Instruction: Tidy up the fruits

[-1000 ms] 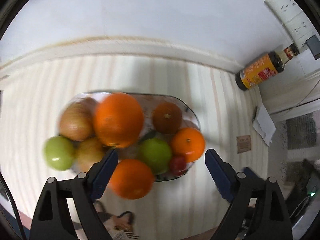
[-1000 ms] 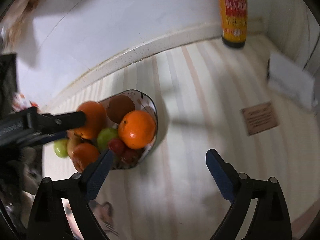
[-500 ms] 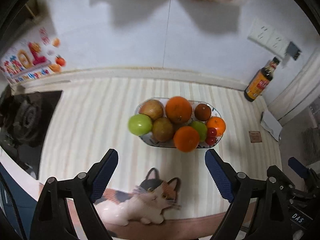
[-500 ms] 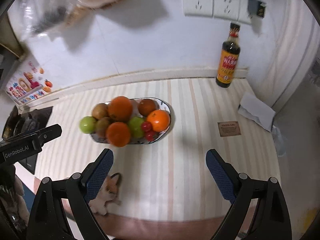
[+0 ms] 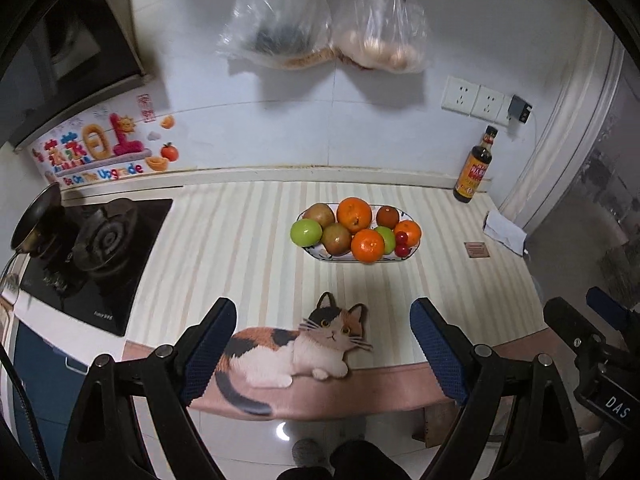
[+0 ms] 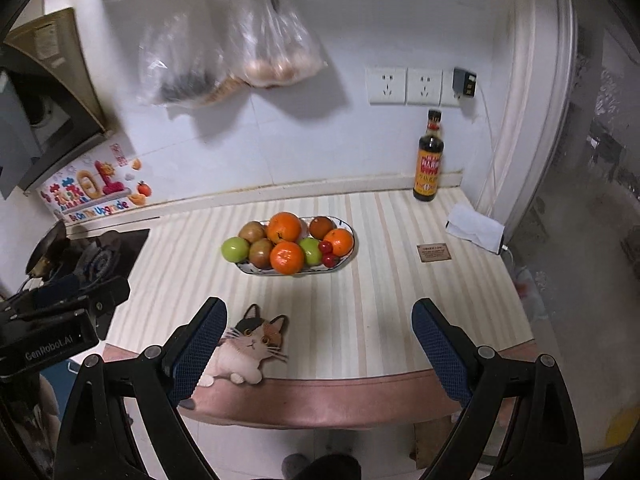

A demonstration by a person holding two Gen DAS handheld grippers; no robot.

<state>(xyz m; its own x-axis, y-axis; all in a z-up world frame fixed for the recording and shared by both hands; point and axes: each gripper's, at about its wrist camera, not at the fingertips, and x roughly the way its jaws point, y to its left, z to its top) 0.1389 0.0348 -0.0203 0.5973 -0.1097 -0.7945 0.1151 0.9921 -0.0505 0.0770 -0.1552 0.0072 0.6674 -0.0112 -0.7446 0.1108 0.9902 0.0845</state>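
The fruits point(image 5: 356, 232) sit heaped in an oval dish point(image 5: 320, 255) on the striped bench point(image 5: 224, 248), toward the back wall: oranges, green apples, brownish fruit and small red ones. The dish lies well ahead of both tongs, apart from them. The left tongs point(image 5: 322, 344) stand wide with nothing between the pads, above a cat-shaped mat point(image 5: 288, 350) at the bench's front edge. The right tongs point(image 6: 320, 344) also stand wide and empty, over the front edge. A dark sauce bottle point(image 6: 429, 160) stands at the back right corner, a gas hob point(image 5: 92, 256) to the left.
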